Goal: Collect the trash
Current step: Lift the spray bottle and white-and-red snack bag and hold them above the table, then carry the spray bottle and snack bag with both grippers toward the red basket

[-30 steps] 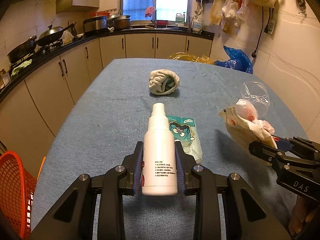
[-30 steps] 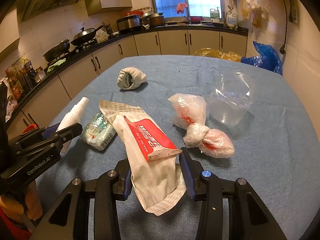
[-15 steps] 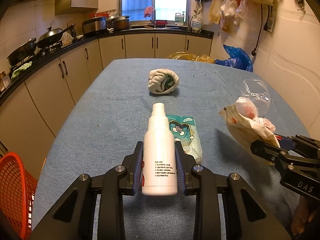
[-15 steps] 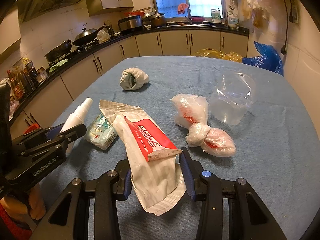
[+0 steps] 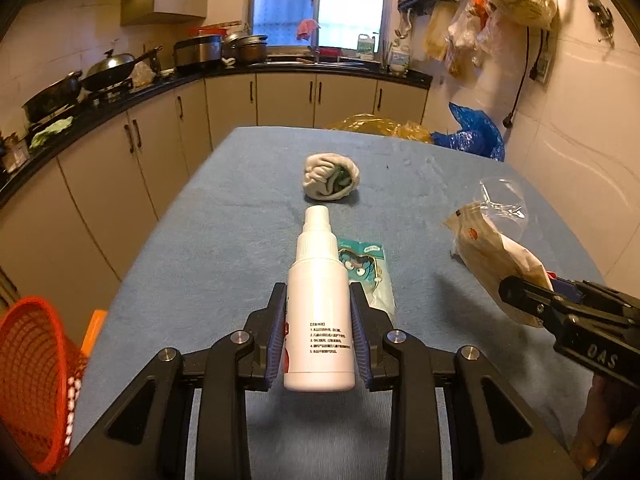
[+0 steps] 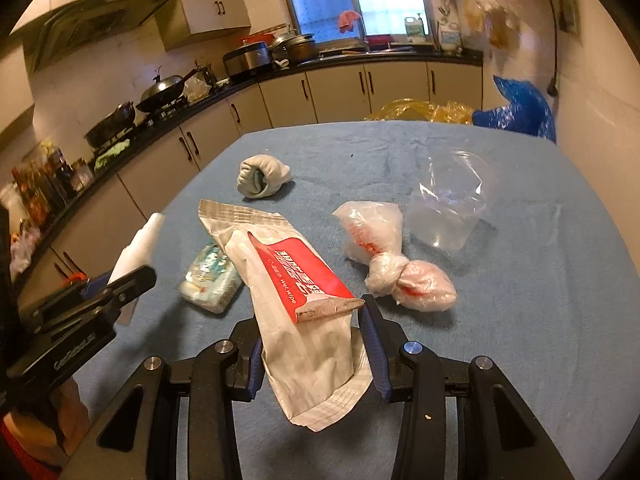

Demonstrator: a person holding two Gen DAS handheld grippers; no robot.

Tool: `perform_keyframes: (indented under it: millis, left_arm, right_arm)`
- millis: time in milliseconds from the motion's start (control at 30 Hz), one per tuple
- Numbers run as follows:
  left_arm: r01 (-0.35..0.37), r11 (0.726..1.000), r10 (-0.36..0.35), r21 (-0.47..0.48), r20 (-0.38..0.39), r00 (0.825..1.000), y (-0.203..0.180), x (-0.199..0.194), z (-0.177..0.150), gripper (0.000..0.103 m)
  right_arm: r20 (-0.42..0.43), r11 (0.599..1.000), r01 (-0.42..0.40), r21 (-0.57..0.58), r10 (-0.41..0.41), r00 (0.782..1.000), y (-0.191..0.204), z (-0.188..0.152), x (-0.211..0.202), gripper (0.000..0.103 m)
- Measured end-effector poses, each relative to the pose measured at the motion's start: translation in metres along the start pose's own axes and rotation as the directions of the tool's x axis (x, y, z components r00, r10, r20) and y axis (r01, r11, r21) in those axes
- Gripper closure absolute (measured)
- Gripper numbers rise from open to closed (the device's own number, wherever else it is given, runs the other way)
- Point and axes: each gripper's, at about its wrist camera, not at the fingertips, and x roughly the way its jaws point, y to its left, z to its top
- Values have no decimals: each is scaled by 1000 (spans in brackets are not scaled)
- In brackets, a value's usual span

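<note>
My left gripper [image 5: 319, 312] is shut on a white spray bottle [image 5: 319, 304], held above the blue table; the bottle also shows blurred in the right wrist view [image 6: 136, 240]. My right gripper [image 6: 310, 320] is shut on a white and red wet-wipe wrapper [image 6: 296, 296], which also shows in the left wrist view [image 5: 492, 256]. On the table lie a small teal tissue pack [image 5: 366, 268], a knotted white plastic bag [image 6: 384, 256], a clear plastic cup [image 6: 448, 200] and a rolled white sock [image 5: 330, 176]. An orange mesh basket [image 5: 28, 376] stands low at the left.
The blue cloth-covered table [image 5: 224, 240] fills the middle. Kitchen cabinets and a counter with pots [image 5: 104, 76] run along the left and back. Yellow [image 6: 416, 110] and blue plastic bags [image 6: 520, 108] sit beyond the far table edge.
Both grippers have risen and shifted slightly with their loads; the right wrist view has tilted. The basket shows a little more at the left. The items on the table have not moved.
</note>
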Motion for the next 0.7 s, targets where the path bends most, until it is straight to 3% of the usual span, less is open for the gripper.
perform_keyframes:
  millis: [100, 367, 700]
  left_arm:
    - [18, 1000, -18, -24, -2, 1000, 8, -19, -5, 74]
    - [-26, 996, 30, -88, 44, 999, 50, -80, -21, 74]
    - [-131, 971, 146, -201, 59, 988, 135, -124, -48, 74]
  right_arm:
    - [-16, 1000, -8, 5, 9, 1000, 10, -3, -10, 58]
    - [-52, 993, -112, -46, 109, 993, 69, -12, -22, 58]
    - [-127, 959, -238, -154, 219, 967, 162, -15, -13, 58]
